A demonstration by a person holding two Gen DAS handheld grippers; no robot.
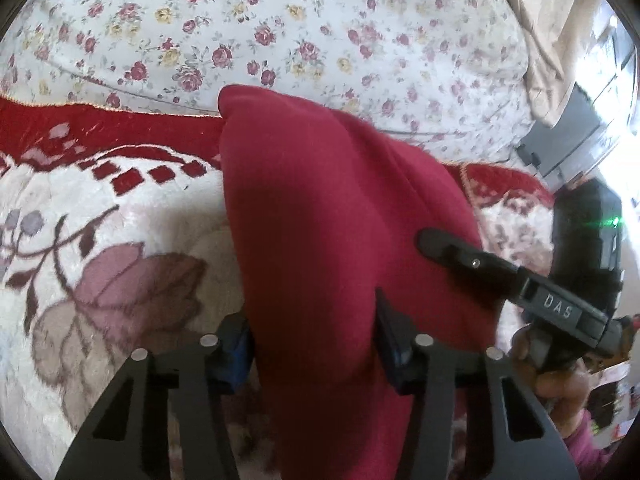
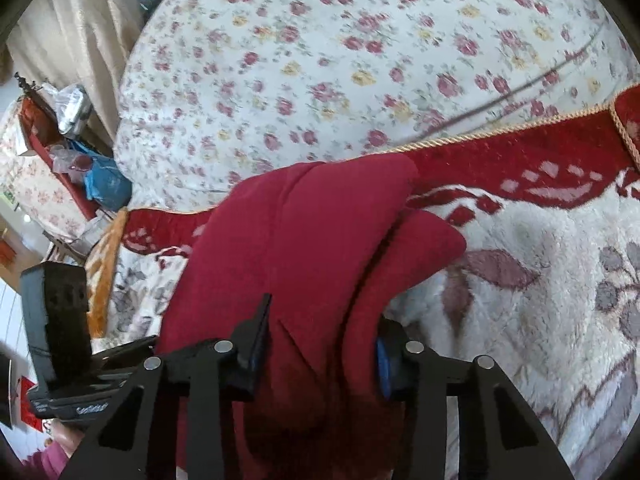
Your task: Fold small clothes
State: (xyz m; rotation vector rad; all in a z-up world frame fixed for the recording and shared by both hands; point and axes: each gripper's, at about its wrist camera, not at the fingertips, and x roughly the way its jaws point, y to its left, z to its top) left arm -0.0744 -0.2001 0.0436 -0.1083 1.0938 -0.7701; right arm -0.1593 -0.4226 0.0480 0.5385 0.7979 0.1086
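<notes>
Left wrist view: left tool (image 1: 316, 344) is clamped on a dark red garment (image 1: 320, 208), cloth bunched between both pads. The garment is plain, matte, crimson, with no print or trim visible. It rises from the pads as a tall, soft hump with a rounded corner at the top, lifted off the blanket (image 1: 100, 240) near the tool; whether its far end still touches the blanket cannot be told. A shallow crease runs down its right side. The blanket is cream plush with a red border and mauve leaf motifs. Behind it lies a white floral sheet (image 1: 320, 32). At right, the right tool (image 1: 440, 240) shows one black finger lying against the garment's right edge; a hand (image 1: 560, 376) holds its grip below.

Right wrist view: right tool (image 2: 320, 356) is clamped on the same garment (image 2: 300, 232), with cloth packed between the pads and spilling over them. Here the garment shows two layers: a broad upper panel with a faint vertical seam, and a second fold emerging beneath it at right, ending in a rounded lobe over the blanket (image 2: 540, 280). The floral sheet (image 2: 360, 60) fills the background. The left tool's body (image 2: 60, 320) sits at the left edge, its fingers hidden behind the cloth.
</notes>
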